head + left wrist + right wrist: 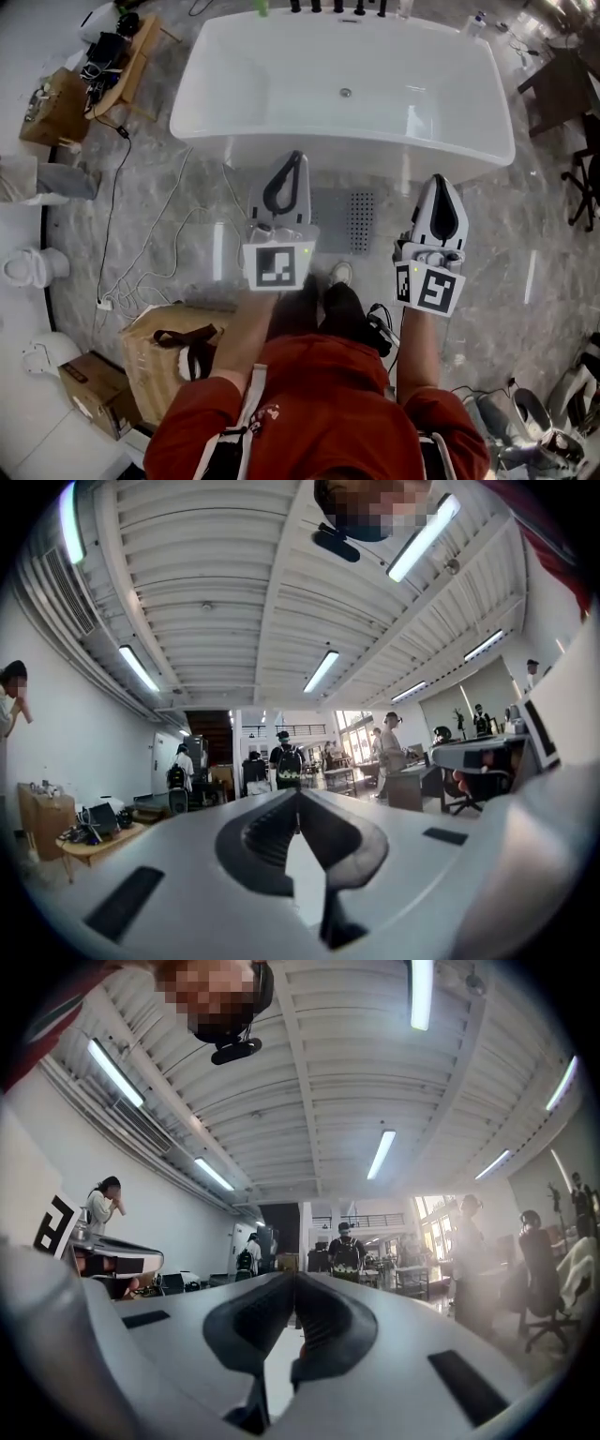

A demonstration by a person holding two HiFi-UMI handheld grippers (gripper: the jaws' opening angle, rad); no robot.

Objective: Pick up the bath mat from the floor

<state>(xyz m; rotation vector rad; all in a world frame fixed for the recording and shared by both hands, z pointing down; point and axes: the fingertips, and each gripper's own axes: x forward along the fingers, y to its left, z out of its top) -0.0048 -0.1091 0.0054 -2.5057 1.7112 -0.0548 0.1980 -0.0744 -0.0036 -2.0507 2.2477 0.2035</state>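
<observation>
Jaws closed on nothing, the left gripper (297, 157) hangs over the grey bath mat (336, 220), which lies on the floor lengthwise along the bathtub (281, 84), while the equally closed right gripper (439, 180) is just past its right end.

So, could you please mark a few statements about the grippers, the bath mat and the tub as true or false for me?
1. The bath mat lies on the floor in front of the bathtub. True.
2. The left gripper is clamped on the mat. False: its jaws are together with nothing between them.
3. The right gripper is shut and empty. True.
4. The bathtub is full of water. False: it looks dry, and its drain shows plainly.
5. The cardboard box stands at the person's right. False: it stands at the person's left.
</observation>
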